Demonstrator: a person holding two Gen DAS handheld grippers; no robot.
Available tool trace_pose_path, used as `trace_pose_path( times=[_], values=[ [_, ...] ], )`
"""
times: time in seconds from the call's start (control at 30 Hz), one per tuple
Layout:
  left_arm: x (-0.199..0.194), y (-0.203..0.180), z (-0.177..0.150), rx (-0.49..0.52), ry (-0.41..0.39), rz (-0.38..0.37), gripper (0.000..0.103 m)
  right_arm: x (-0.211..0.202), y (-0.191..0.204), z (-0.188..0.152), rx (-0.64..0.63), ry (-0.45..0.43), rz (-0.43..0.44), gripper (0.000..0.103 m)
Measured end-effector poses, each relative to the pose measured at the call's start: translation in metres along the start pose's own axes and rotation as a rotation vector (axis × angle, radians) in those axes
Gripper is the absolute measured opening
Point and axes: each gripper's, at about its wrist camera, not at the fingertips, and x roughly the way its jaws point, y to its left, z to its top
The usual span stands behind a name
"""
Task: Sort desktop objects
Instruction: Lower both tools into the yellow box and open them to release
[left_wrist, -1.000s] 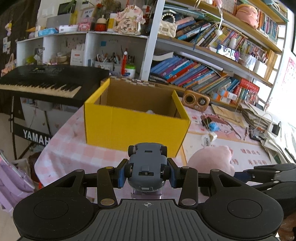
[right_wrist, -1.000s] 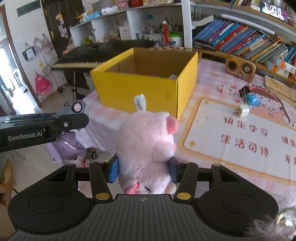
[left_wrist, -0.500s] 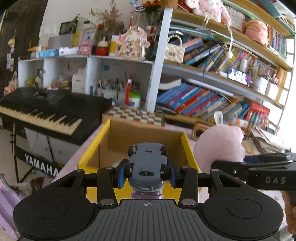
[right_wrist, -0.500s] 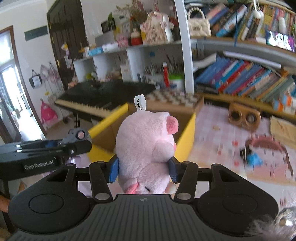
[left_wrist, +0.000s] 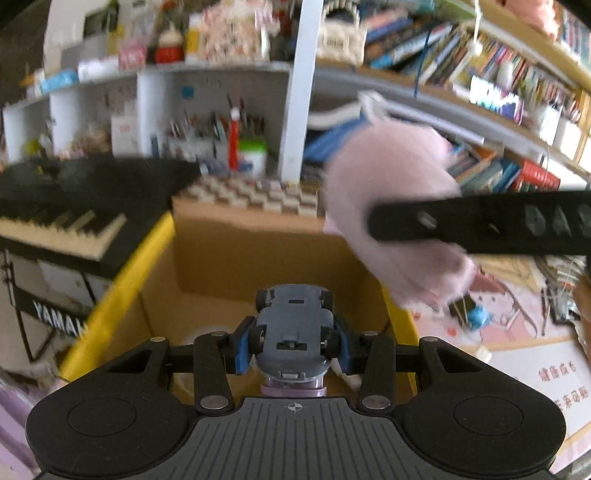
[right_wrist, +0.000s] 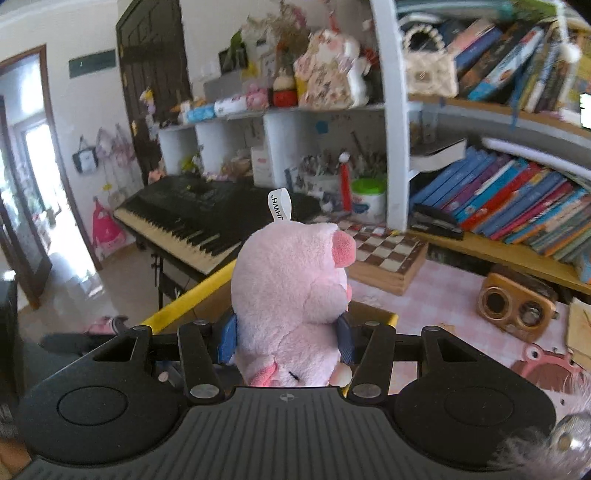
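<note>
1. The left claw (left_wrist: 293, 341) is clamped on the car (left_wrist: 293, 328); its blue pads press on both sides, and the car lies belly up, over the open box (left_wrist: 122, 273).
2. The right claw (right_wrist: 286, 338) is clamped on the pig (right_wrist: 291, 295), a soft pink toy that is upright between the pads. In the left view, the pig hangs above the right wall of the box.
3. The box stands on the desk (right_wrist: 450, 295), with a chessboard (right_wrist: 388, 254) just behind it and a keyboard (right_wrist: 184, 221) beside it. Something pale lies on the box floor, but it is too blurred to name.
4. The step in hand seems to be the drop of both toys into the box. For a good drop, each claw should be well inside the yellow rim before it lets go.
5. The car is hard and can bounce or roll, so a low release near the floor of the box is better.
6. The pig is wide and soft. It can catch on the right wall, so it should go more to the middle first.
7. The two claws are close, so releasing one after the other avoids a knock.
</note>
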Motion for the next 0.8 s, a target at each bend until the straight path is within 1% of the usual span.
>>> trace_pose_path(
  times=[0.17,0.23,0.3,0.43,0.53,0.63,0.73,0.8],
  values=[
    [0.021,-0.001,-0.012,-0.006,0.093,0.001,0.042,0.05,0.003,0.005,-0.05,0.113,0.07,0.049],
    [0.027,-0.002,-0.014,0.001,0.125,0.006,0.042,0.075,0.004,0.008,-0.056,0.196,0.129,0.049],
    [0.032,-0.005,-0.013,0.031,0.158,0.019,0.042,0.1,0.004,0.012,-0.073,0.28,0.171,0.049],
    [0.04,-0.008,-0.015,0.056,0.207,0.022,0.042,0.14,0.013,0.014,-0.185,0.385,0.192,0.049],
    [0.044,-0.01,-0.016,0.063,0.228,0.013,0.042,0.16,0.022,0.012,-0.267,0.432,0.191,0.049],
    [0.05,-0.012,-0.015,0.069,0.247,0.007,0.042,0.175,0.029,0.007,-0.321,0.475,0.206,0.05],
    [0.05,-0.011,-0.016,0.068,0.252,0.005,0.042,0.181,0.031,0.01,-0.364,0.479,0.22,0.05],
    [0.048,-0.011,-0.017,0.061,0.248,0.0,0.042,0.184,0.03,0.013,-0.371,0.481,0.225,0.05]
  ],
)
